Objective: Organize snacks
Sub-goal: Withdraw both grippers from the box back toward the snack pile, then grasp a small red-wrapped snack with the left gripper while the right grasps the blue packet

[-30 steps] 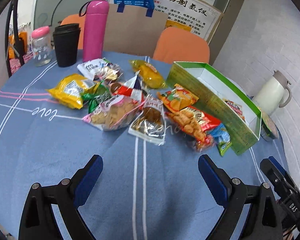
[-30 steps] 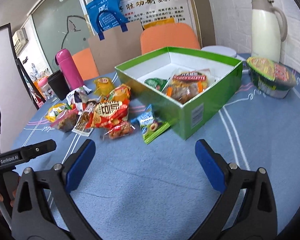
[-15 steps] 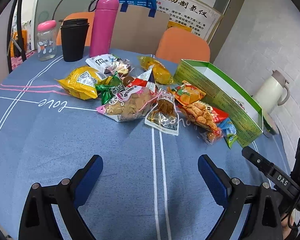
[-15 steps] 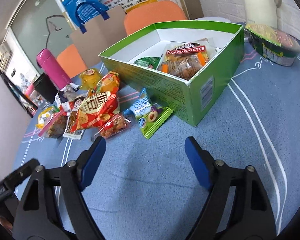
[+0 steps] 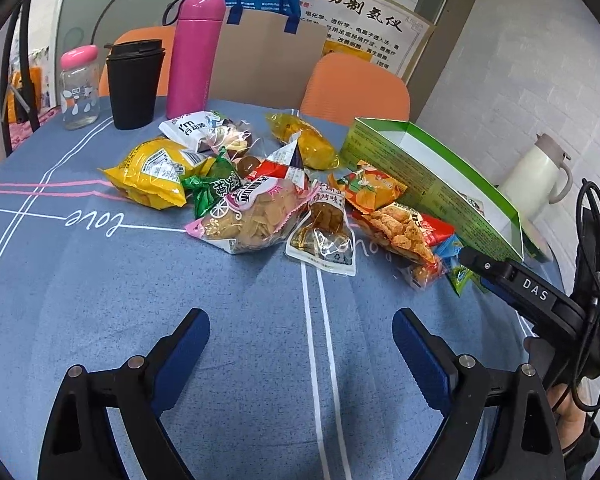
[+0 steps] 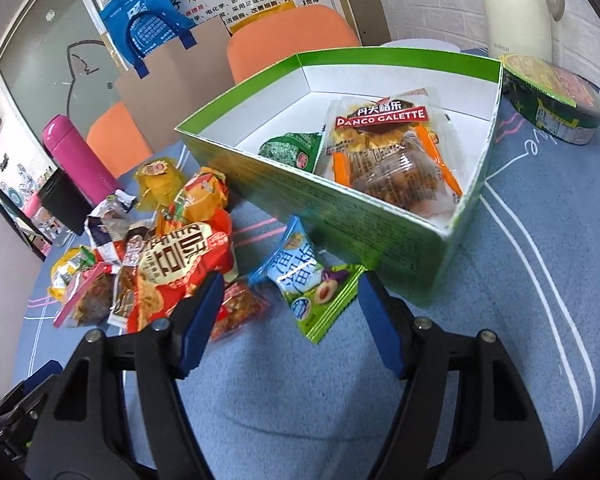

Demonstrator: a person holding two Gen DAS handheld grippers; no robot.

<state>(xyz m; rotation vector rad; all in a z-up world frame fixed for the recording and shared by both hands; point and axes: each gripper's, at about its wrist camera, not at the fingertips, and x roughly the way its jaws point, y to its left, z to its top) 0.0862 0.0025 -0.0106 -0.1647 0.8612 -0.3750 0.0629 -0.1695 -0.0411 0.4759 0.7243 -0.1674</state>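
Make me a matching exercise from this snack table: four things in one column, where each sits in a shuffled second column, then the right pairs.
Column 1
1. Danco Galette packet
2. blue and green plum candy packet
3. instant noodle bowl
4. pink bottle

Column 2
A. on the cloth between the open fingers of the right gripper
B. inside the green box
C. beside the black cup
D. next to the white kettle

Pairs: 1-B, 2-A, 3-D, 4-C
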